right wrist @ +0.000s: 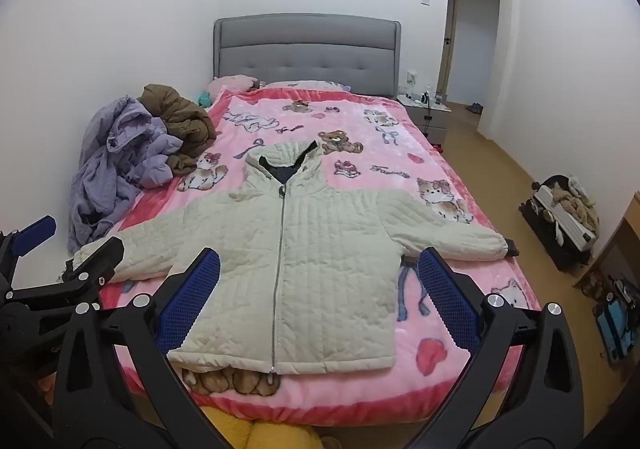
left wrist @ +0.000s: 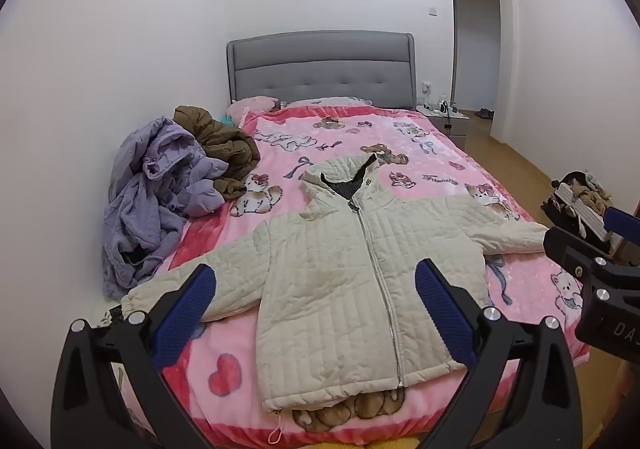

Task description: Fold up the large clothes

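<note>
A cream quilted hooded jacket (left wrist: 332,281) (right wrist: 304,249) lies flat and zipped on the pink blanket (left wrist: 400,141) (right wrist: 436,377), sleeves spread to both sides, hem toward me. My left gripper (left wrist: 316,297) hovers open above the jacket's lower half, nothing between its blue pads. My right gripper (right wrist: 320,281) is open too, held over the hem area, with nothing in it. In the left wrist view the right gripper's black body (left wrist: 592,269) shows at the right edge. The left gripper's body (right wrist: 60,265) appears at the left edge of the right wrist view.
A lilac jacket (left wrist: 160,197) (right wrist: 120,177) and a brown coat (left wrist: 224,145) (right wrist: 180,121) are piled at the bed's left side against the wall. Grey headboard (left wrist: 320,65), nightstand (right wrist: 428,113) and a doorway stand behind. A black bag with toys (right wrist: 564,217) sits on the floor at right.
</note>
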A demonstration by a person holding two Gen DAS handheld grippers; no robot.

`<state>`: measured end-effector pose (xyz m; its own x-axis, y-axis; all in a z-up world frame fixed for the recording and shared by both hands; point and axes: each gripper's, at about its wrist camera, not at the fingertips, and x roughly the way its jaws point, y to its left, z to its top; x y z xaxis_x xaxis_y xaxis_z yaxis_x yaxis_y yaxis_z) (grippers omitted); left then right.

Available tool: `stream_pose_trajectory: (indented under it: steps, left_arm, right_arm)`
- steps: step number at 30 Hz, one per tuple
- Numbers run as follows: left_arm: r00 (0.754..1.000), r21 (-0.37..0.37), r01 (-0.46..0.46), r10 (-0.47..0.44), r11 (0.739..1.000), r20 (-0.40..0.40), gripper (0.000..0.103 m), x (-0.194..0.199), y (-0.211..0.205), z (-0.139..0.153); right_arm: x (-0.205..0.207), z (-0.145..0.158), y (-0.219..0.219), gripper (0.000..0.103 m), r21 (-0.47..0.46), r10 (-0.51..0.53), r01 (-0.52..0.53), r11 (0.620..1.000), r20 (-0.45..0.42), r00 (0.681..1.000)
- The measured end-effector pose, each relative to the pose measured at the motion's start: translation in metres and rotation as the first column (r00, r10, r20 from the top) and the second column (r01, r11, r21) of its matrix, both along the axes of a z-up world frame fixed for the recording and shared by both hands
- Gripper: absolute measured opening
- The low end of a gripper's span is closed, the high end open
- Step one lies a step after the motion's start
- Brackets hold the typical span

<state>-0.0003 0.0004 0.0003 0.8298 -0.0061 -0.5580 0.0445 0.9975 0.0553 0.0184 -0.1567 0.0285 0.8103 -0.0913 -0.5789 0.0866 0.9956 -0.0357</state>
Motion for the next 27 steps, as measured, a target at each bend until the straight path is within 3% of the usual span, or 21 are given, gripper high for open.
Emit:
stream_pose_trajectory:
  steps: [27]
  left_arm:
    - [1.000, 0.008, -0.005, 0.005, 1.000, -0.006, 0.098, 0.001, 0.000, 0.000]
  right_arm:
    - [0.001, 0.003, 0.005, 0.095, -0.013, -0.012, 0.013, 1.000, 0.017, 1.000]
